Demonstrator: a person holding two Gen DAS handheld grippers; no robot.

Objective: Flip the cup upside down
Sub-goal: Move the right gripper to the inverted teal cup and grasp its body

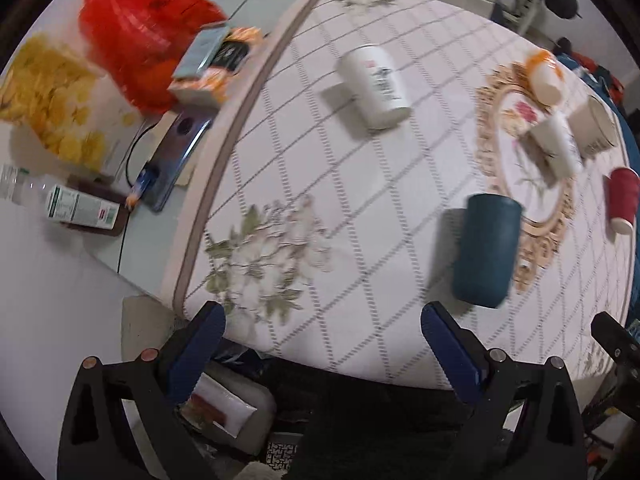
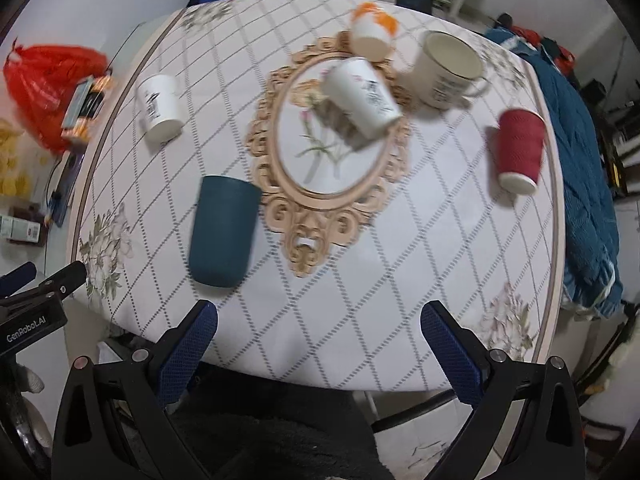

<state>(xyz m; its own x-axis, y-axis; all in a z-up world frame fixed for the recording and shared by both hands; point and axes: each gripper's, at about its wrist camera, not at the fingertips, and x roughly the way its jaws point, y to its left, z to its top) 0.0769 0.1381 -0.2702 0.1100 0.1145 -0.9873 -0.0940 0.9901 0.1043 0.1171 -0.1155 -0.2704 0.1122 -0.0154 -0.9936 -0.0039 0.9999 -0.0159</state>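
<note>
Several cups stand on a round table with a checked floral cloth. A dark teal cup stands bottom up near the front. A white printed cup, another white cup, a red ribbed cup and an orange-and-white cup also stand bottom up. A cream mug stands mouth up. My left gripper and right gripper are open and empty, above the table's near edge.
An ornate oval mat lies at the table's middle. A teal cloth hangs at the right. To the left, a side surface holds a red bag, boxes, a yellow snack bag and a phone.
</note>
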